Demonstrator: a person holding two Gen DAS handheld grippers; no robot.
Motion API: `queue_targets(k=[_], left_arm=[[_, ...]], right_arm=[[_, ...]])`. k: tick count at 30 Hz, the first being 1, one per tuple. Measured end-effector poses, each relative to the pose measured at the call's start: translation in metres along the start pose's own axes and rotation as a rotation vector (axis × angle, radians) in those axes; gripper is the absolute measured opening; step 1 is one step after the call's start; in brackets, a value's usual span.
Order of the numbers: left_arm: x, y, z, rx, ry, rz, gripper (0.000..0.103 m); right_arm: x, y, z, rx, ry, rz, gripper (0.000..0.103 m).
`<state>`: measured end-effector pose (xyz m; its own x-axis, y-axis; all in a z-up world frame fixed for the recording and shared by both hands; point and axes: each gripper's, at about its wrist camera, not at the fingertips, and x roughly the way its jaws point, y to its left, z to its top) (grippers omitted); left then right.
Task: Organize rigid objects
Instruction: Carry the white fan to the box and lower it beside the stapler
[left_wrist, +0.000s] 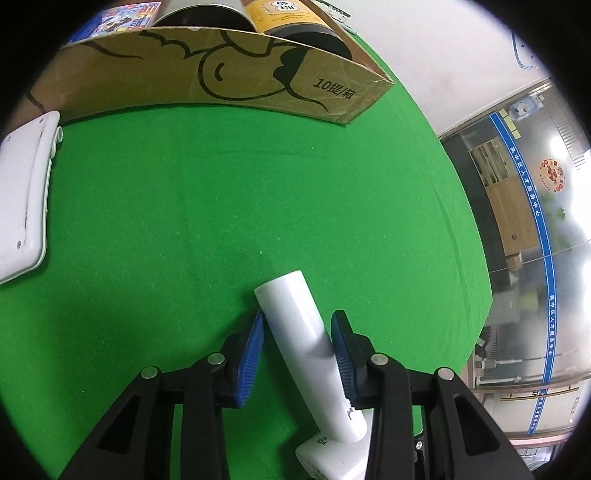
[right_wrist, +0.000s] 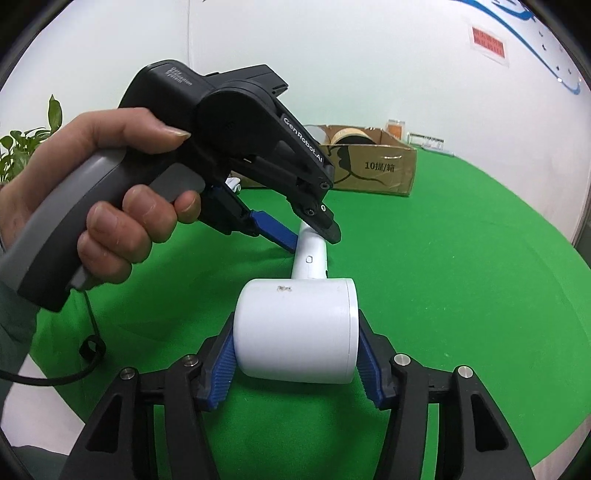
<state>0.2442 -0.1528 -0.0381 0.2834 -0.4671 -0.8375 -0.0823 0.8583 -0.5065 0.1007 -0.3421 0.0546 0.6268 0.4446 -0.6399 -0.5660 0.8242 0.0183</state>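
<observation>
Blue pads of the right gripper (right_wrist: 295, 363) press both ends of the white dryer's (right_wrist: 297, 328) barrel, holding it above the green table (right_wrist: 461, 295). Its handle (left_wrist: 306, 339) runs forward between the left gripper's (left_wrist: 299, 343) pads; one pad meets it, the other shows a slight gap, so its grip is unclear. Beyond stands a cardboard box (left_wrist: 221, 81) with dark cans, cut off by the frame. A white device (left_wrist: 26, 195) lies left, half out of view.

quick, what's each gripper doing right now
left gripper: open, jaws around the hair dryer handle, not clamped.
right gripper: shut on the hair dryer barrel.
</observation>
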Motion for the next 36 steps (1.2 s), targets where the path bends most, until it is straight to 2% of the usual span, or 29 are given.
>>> queue_targets(k=[7,13,19,27,31,36], left_arm=[[-0.006,-0.021,0.004,0.05,-0.028,0.047,0.035],[-0.045,-0.048,0.007,0.098,-0.14,0.056,0.035],[-0.112,-0.073,0.017,0.166,-0.283,0.098,0.035],[-0.207,-0.098,0.047,0.278,-0.462,0.201,0.035],[-0.24,-0.102,0.065,0.308,-0.52,0.216,0.035],[-0.266,-0.093,0.093,0.318,-0.545,0.203,0.034]], right_arm=[[-0.009,-0.001,-0.003,0.027,-0.034,0.001,0.054],[-0.029,0.005,0.018,-0.003,-0.122,-0.01,0.054],[-0.053,0.014,0.057,0.004,-0.266,0.013,0.054],[-0.067,0.037,0.121,-0.019,-0.43,0.036,0.053],[-0.062,0.046,0.154,-0.015,-0.466,0.062,0.053],[-0.045,0.055,0.185,-0.016,-0.476,0.076,0.053]])
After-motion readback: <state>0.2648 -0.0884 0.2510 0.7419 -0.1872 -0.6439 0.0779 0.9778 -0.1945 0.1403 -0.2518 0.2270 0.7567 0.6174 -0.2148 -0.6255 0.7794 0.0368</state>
